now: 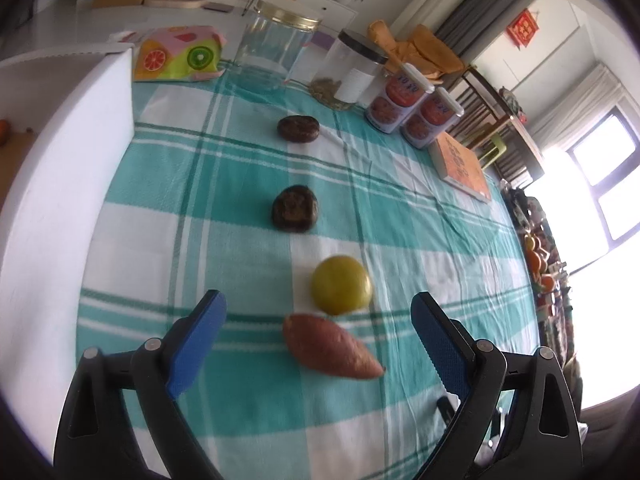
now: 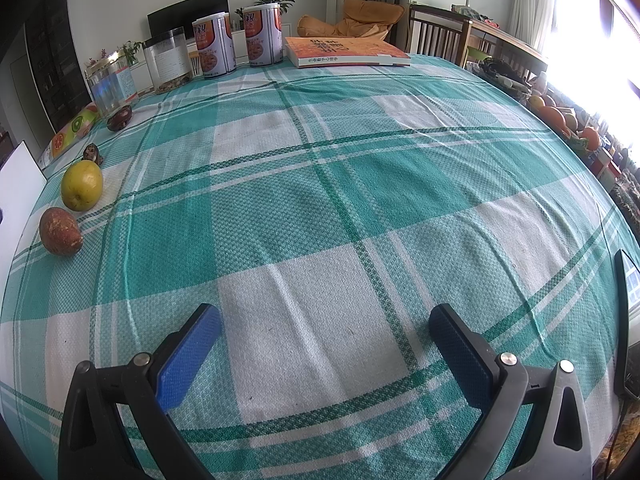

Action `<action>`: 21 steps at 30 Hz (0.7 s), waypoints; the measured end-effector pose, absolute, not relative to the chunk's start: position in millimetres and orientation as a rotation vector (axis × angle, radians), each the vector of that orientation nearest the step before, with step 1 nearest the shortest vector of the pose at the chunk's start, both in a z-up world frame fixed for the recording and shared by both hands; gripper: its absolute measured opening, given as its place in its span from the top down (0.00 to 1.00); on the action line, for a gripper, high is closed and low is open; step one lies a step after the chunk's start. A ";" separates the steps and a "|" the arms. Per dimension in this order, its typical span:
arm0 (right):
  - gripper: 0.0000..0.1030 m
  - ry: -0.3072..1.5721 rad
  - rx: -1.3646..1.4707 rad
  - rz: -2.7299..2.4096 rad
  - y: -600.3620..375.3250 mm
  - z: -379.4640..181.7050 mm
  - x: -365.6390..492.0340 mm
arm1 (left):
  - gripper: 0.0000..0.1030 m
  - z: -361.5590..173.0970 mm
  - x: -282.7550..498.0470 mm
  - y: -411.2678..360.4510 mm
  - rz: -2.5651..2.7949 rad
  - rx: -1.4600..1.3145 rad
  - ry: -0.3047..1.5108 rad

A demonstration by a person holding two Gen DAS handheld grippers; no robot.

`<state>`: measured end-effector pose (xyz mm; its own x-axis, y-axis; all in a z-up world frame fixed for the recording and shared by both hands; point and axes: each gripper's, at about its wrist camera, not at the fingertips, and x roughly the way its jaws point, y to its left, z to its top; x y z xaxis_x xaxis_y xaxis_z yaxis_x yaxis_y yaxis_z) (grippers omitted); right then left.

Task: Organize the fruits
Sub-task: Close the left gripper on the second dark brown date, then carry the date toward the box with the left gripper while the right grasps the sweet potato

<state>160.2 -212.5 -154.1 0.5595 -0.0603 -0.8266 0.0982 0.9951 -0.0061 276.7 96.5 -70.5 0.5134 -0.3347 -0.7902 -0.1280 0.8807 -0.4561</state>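
Fruits lie in a row on the teal checked tablecloth (image 1: pixel 248 264). A reddish sweet potato (image 1: pixel 330 346) lies nearest, then a yellow-green round fruit (image 1: pixel 341 290), then two dark brown wrinkled fruits (image 1: pixel 295 208) (image 1: pixel 298 128). My left gripper (image 1: pixel 318 312) is open and empty, its blue pads either side of the sweet potato, above it. In the right wrist view the sweet potato (image 2: pixel 60 231), the yellow-green fruit (image 2: pixel 82 185) and the dark fruits (image 2: pixel 92 153) (image 2: pixel 119 117) sit at far left. My right gripper (image 2: pixel 325 326) is open and empty over bare cloth.
A white box (image 1: pixel 68 168) stands at the left. At the far edge are a fruit-print pack (image 1: pixel 176 54), glass jars (image 1: pixel 276 52) (image 1: pixel 352 68), two cans (image 1: pixel 396 98) and an orange book (image 1: pixel 462 164). A dark device (image 2: pixel 628 320) lies at the right edge.
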 end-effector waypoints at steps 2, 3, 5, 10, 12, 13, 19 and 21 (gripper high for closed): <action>0.00 0.973 0.042 -0.093 -212.6 -154.0 160.3 | 0.08 -82.2 306.1 95.6 -0.112 -0.468 1.058; 0.00 0.973 0.042 -0.093 -212.6 -154.0 160.3 | 0.08 -88.3 318.6 94.0 -0.100 -0.441 1.063; 0.00 0.973 0.042 -0.093 -212.5 -154.1 160.2 | 0.10 -101.3 339.1 92.5 -0.058 -0.394 1.086; 0.00 0.973 0.042 -0.093 -212.5 -154.0 160.3 | 0.10 -118.5 360.0 91.7 -0.030 -0.398 1.079; 0.00 0.973 0.042 -0.093 -212.5 -154.0 160.3 | 0.10 -121.3 363.6 81.7 -0.047 -0.339 1.090; 0.00 0.973 0.042 -0.093 -212.5 -154.0 160.3 | 0.22 -120.9 363.0 76.2 -0.049 -0.300 1.090; 0.00 0.973 0.042 -0.093 -212.4 -153.9 160.4 | 0.58 -119.5 347.4 87.3 -0.003 -0.294 1.079; 0.00 0.973 0.041 -0.094 -212.3 -153.7 160.6 | 0.58 -110.9 333.9 92.9 -0.001 -0.304 1.079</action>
